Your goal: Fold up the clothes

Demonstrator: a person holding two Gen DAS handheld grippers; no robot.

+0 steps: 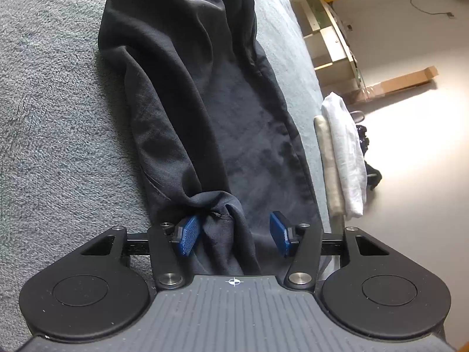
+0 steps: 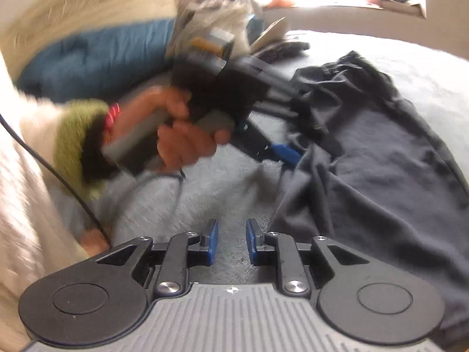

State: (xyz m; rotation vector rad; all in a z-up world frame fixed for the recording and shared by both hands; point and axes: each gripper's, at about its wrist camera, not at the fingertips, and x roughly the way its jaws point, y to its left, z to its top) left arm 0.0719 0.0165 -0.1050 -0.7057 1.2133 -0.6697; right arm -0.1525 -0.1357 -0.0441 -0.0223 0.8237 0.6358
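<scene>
A dark navy garment [image 1: 205, 94] lies stretched lengthwise on the grey fleece bed cover [image 1: 52, 123]. My left gripper [image 1: 233, 230] is open, its blue pads [image 1: 187, 234] standing either side of a bunched end of the garment that lies between them. In the right wrist view the same garment [image 2: 381, 158] lies crumpled at the right. My right gripper [image 2: 231, 242] is open with a narrow gap, empty, over bare fleece [image 2: 217, 193] beside the garment's edge. The left gripper [image 2: 281, 146], held in a hand, shows blurred at the garment's far edge.
Folded white and beige cloths [image 1: 340, 155] lie at the bed's right edge. Beyond are a floor, a wooden shelf [image 1: 328, 38] and a cardboard box [image 1: 407, 79]. A blue cushion [image 2: 96, 55] and a cable [image 2: 58, 173] show in the right wrist view.
</scene>
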